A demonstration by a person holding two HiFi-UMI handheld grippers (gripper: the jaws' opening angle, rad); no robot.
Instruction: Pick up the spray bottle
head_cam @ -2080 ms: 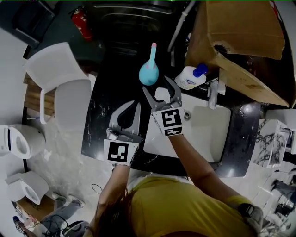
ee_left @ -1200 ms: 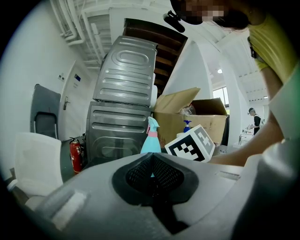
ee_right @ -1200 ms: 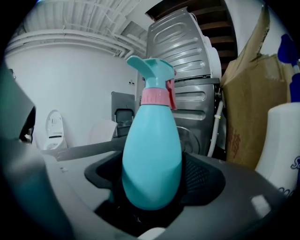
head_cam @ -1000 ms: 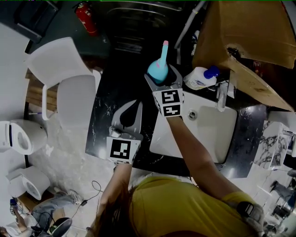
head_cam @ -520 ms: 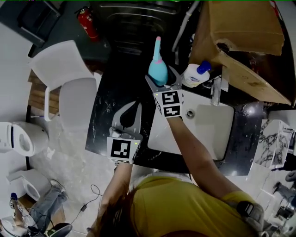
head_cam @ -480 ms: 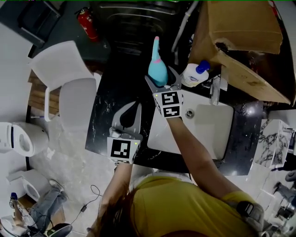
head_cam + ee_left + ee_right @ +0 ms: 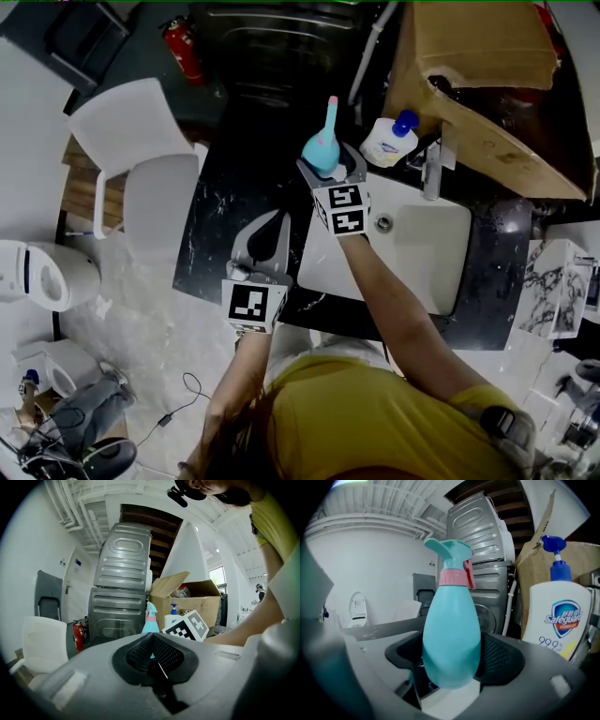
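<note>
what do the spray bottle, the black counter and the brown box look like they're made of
spray bottle: probably plastic. The teal body is smooth with a soft sheen, and it has a pink collar and a moulded trigger head.
counter: polished stone or a stone-look surface. It is black with white veins and slightly glossy.
box: most likely cardboard. It is matte brown with bent flaps.

A black marbled counter (image 7: 220,225) is carrying a white sink (image 7: 427,253), with a cardboard box (image 7: 487,56) sitting at its far right corner. A white chair (image 7: 150,178) is standing on the pale floor (image 7: 131,309) beside the counter's left edge, and a red fire extinguisher (image 7: 188,49) is standing beyond it.
</note>
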